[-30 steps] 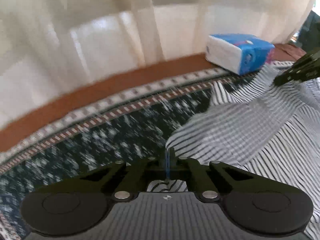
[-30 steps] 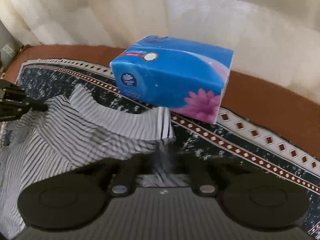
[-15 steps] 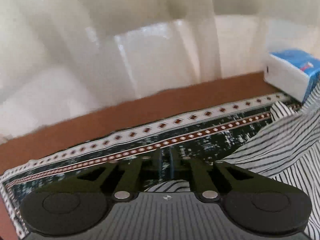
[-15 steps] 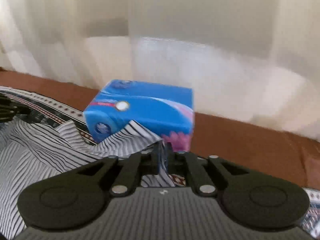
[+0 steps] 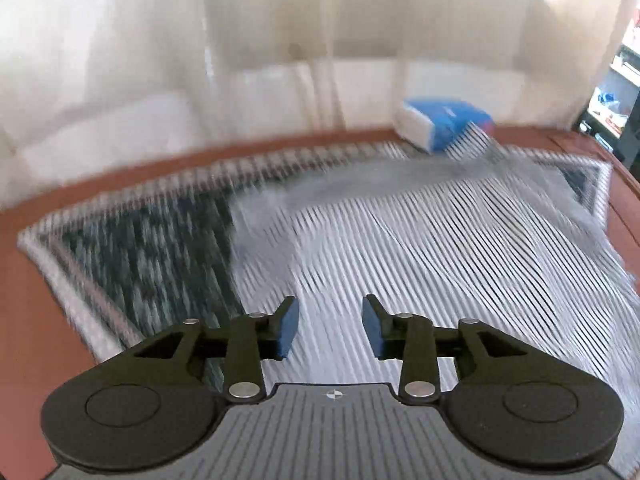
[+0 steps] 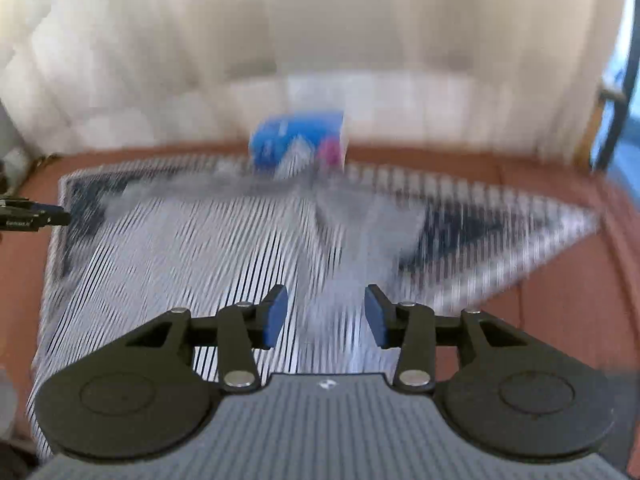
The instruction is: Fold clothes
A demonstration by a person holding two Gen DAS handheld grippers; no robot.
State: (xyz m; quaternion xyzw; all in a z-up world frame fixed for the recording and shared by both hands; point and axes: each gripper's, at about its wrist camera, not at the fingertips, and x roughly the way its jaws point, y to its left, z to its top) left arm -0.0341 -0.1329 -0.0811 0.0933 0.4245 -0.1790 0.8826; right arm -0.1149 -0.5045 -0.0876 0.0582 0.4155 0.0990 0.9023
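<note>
A black-and-white striped garment (image 5: 432,248) lies spread flat on the patterned cloth of the table; it also shows in the right wrist view (image 6: 192,256). Both views are motion-blurred. My left gripper (image 5: 330,326) is open and empty, raised above the garment's near left part. My right gripper (image 6: 326,314) is open and empty, raised above the garment's near right part. The tip of the left gripper (image 6: 36,218) shows at the left edge of the right wrist view.
A blue tissue pack (image 5: 444,126) sits at the far edge, touching the garment's far corner; it also shows in the right wrist view (image 6: 298,142). A dark patterned cloth (image 5: 148,256) covers the brown table (image 5: 24,280). Pale curtains hang behind.
Both grippers were shut on the garment's edge near the tissue pack. Now both have opened, let go and pulled back and up; the garment lies spread flat.
</note>
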